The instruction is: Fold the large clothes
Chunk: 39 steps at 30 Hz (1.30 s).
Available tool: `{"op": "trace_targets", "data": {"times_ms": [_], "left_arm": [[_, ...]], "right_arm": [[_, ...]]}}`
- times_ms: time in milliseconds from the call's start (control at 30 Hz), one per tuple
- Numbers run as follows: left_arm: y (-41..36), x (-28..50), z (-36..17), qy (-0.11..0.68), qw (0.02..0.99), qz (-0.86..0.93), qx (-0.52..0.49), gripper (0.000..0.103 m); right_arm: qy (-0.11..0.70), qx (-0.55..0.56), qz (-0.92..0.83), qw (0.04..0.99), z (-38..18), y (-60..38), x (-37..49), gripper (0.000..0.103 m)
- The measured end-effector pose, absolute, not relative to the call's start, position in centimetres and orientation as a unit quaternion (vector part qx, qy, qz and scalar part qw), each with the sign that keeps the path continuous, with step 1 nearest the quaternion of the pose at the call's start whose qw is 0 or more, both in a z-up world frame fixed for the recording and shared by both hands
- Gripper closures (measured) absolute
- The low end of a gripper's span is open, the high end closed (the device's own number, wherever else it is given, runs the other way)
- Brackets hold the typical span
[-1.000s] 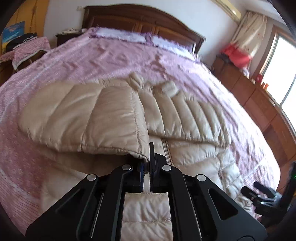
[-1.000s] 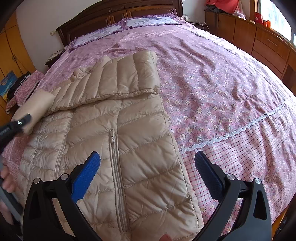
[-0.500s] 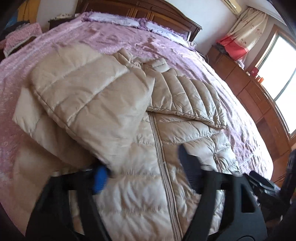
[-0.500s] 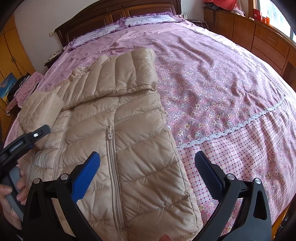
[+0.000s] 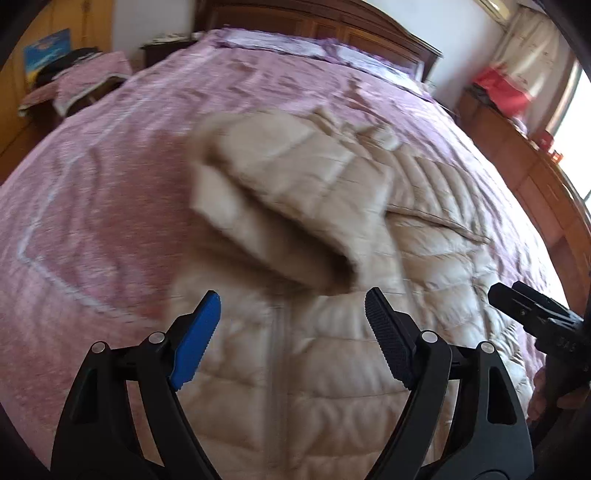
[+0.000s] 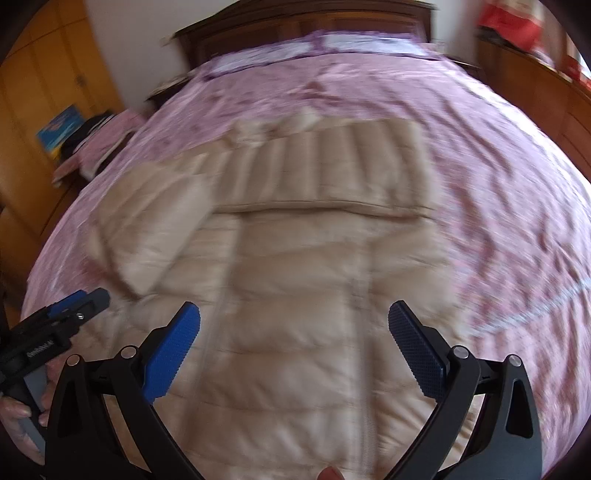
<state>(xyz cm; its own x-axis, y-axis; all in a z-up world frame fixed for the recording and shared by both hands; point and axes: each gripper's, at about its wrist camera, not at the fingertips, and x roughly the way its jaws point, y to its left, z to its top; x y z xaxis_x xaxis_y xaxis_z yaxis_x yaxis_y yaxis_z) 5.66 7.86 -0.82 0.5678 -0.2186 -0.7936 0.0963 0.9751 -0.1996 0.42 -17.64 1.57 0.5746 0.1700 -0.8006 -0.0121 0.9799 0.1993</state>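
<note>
The beige quilted jacket (image 6: 314,302) lies spread flat on the pink bedspread (image 6: 498,155), front up, collar toward the dark wooden headboard (image 6: 303,26) and hem toward the cameras. Both sleeves are folded in across the chest: one sleeve (image 6: 325,173) lies crosswise below the collar, its edge a straight line over the front, and the other sleeve (image 5: 295,192) slants over the jacket's opposite shoulder, its cuff resting on the front panel. The left gripper (image 5: 291,321) hangs above the jacket's lower front, its jaws having just swung wide apart, nothing between the blue pad and the black one but air, the cuff lying free just beyond them. The right gripper (image 6: 293,328) hovers over the jacket's hem end, jaws spread wide too, touching nothing. From the right wrist view, the left gripper pokes in at the jacket's side, a hand (image 6: 22,417) wrapped round its handle. Both views are smeared with blur.
</note>
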Motion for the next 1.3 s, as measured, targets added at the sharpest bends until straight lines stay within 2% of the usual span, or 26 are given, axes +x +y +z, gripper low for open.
{"op": "trace_targets", "data": {"times_ms": [267, 633, 733, 767, 800, 833, 867, 967, 1100, 1300], "left_arm": [[11.8, 5.8, -1.1, 0.448, 0.89, -0.032, -0.074, 0.023], [14.1, 5.7, -2.8, 0.455, 0.886, 0.009, -0.093, 0.023], [14.8, 5.5, -2.7, 0.452, 0.886, 0.009, -0.103, 0.023], [14.9, 5.5, -2.7, 0.451, 0.886, 0.01, -0.104, 0.023], [15.0, 5.5, -2.6, 0.45, 0.887, 0.011, -0.104, 0.023], [15.1, 5.4, -2.5, 0.448, 0.888, 0.011, -0.104, 0.023], [15.2, 5.3, -2.4, 0.447, 0.888, 0.01, -0.105, 0.023], [15.2, 5.3, -2.3, 0.446, 0.889, 0.008, -0.107, 0.023], [14.9, 5.5, -2.3, 0.447, 0.888, 0.004, -0.106, 0.023], [13.8, 5.6, -1.5, 0.444, 0.89, -0.012, -0.105, 0.023]], "right_arm": [[0.492, 0.132, 0.125, 0.851, 1.6, -11.1, 4.7, 0.005], [0.522, 0.138, 0.113, 0.834, -0.8, -6.8, 9.2, 0.007], [0.527, 0.136, 0.112, 0.831, -1.4, -6.5, 9.4, 0.018], [0.529, 0.138, 0.119, 0.829, -1.6, -6.4, 9.4, 0.037], [0.53, 0.139, 0.121, 0.828, -1.7, -6.4, 9.4, 0.046], [0.528, 0.139, 0.123, 0.828, -1.7, -6.4, 9.4, 0.05], [0.525, 0.137, 0.129, 0.83, -1.6, -6.4, 9.3, 0.06], [0.512, 0.128, 0.142, 0.838, -0.7, -6.6, 9.1, 0.077], [0.467, 0.112, 0.155, 0.864, 2.6, -7.5, 8.3, 0.089], [0.393, 0.09, 0.135, 0.905, 7.8, -11.3, 7.2, 0.093]]}}
